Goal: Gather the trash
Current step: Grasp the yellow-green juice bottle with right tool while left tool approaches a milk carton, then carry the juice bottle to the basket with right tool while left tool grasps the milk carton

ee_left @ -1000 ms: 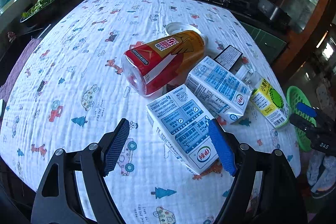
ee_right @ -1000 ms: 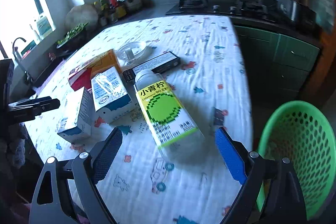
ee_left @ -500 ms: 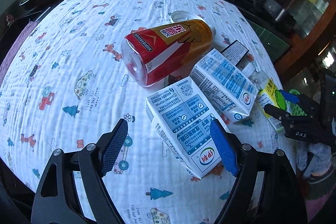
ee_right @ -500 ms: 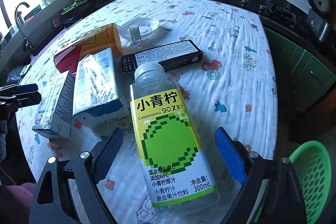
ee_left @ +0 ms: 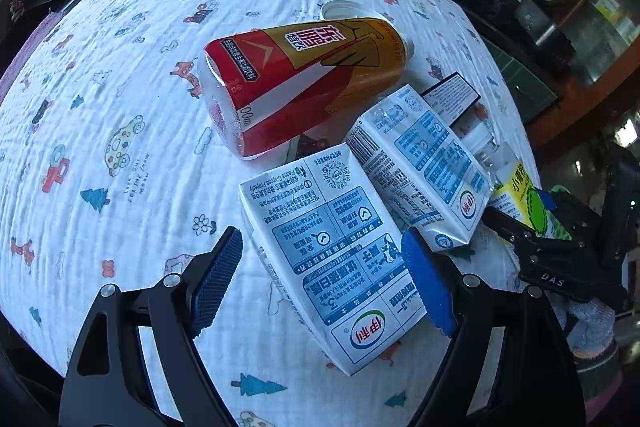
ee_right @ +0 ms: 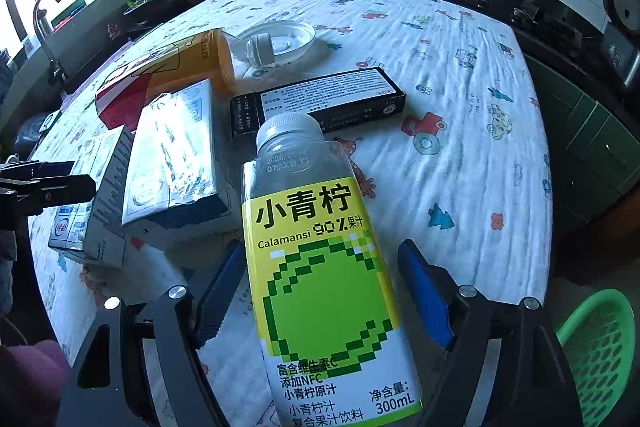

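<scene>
A white-and-blue milk carton [ee_left: 332, 255] lies on the patterned tablecloth [ee_left: 120, 107], between the fingers of my open left gripper [ee_left: 322, 281]. Its left pad stands clear of the carton; its right pad is at the carton's edge. A clear bottle with a yellow-green calamansi label [ee_right: 320, 267] lies between the fingers of my right gripper [ee_right: 322, 291]. Those jaws are closing, with a thin gap still showing at each pad. A second milk carton [ee_left: 420, 163], a red-and-gold bottle [ee_left: 304, 79] and a black box [ee_right: 320, 99] lie close by.
A green plastic basket [ee_right: 600, 347] stands below the table's right edge. A clear round lid [ee_right: 288, 41] lies past the red-and-gold bottle's neck. Counter, stove and sink ring the table. The right gripper's black body [ee_left: 560, 255] shows beside the second carton.
The right gripper came down over the calamansi bottle and its fingers have narrowed around it. The left gripper dropped a little closer over the near milk carton.
</scene>
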A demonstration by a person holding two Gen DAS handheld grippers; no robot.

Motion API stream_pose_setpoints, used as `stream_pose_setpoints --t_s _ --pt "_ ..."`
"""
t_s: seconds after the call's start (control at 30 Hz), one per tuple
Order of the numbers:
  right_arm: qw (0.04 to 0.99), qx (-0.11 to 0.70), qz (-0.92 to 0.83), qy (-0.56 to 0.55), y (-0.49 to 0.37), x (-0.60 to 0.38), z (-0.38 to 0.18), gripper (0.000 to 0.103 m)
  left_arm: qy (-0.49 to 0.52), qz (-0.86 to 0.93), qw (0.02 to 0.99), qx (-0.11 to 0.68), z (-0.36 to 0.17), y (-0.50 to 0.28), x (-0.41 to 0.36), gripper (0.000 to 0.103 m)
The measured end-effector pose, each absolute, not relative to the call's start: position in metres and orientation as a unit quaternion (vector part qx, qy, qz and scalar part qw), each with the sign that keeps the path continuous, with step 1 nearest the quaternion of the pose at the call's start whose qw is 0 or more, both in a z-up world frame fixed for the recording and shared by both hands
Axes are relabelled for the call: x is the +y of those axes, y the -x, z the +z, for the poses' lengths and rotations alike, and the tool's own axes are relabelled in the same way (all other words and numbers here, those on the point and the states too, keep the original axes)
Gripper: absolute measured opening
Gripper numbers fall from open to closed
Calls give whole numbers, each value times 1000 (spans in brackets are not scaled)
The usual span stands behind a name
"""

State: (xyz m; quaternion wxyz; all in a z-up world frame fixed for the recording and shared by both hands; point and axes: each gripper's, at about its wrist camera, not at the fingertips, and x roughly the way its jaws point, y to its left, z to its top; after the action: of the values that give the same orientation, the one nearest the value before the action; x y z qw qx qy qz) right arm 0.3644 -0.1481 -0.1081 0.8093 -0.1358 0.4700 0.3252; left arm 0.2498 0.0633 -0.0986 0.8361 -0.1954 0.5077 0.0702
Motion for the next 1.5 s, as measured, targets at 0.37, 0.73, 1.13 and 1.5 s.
stream_pose_setpoints --t_s 0.37,0.73,1.13,1.5 --pt "813 468 320 134 -358 -145 -109 57 202 96 831 509 -105 -260 64 84" --pt "829 465 298 88 -336 -161 -100 53 190 131 830 508 -117 -273 59 84" --pt "831 469 289 72 -315 -167 -103 53 151 129 841 504 -118 -275 49 78" --pt "836 465 281 78 -321 -159 -102 58 136 110 840 514 -118 -271 52 79"
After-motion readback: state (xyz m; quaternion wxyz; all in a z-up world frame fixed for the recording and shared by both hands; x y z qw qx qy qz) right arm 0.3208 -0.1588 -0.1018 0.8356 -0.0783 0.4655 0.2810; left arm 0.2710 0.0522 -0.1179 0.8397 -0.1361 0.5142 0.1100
